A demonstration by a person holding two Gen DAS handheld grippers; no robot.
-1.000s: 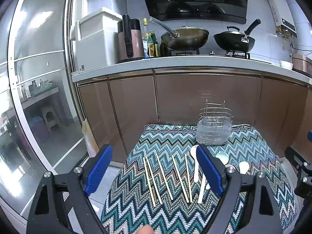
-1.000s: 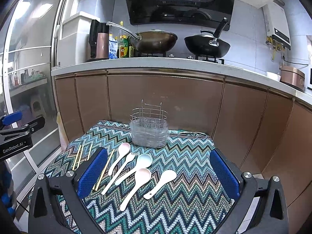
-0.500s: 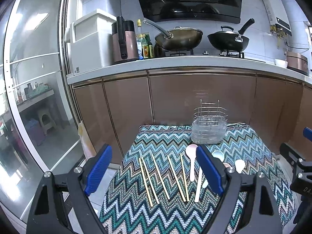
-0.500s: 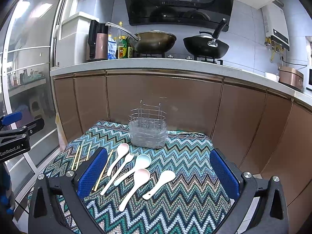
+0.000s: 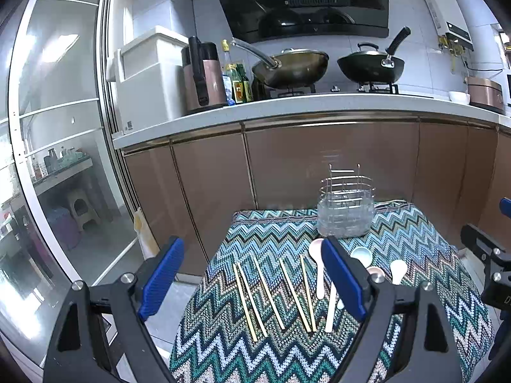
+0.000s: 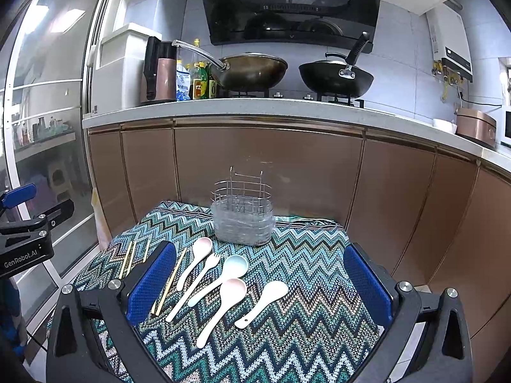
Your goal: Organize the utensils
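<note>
Both my grippers, left (image 5: 252, 282) and right (image 6: 260, 284), hang spread and empty above the cloth (image 6: 306, 268); chopsticks (image 5: 271, 290) and spoons (image 6: 223, 287) lie sorted before the holder (image 6: 243, 220), easing pickup.

Wire caddy (image 6: 243, 215) blocks far edge; cloth (image 6: 313, 274) right free.

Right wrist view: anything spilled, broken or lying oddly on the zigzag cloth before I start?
Nothing stands out. The wire utensil caddy stands upright and empty; pale plastic spoons, one white fork and wooden chopsticks lie flat in loose rows on the zigzag cloth. Both grippers are open.
</note>
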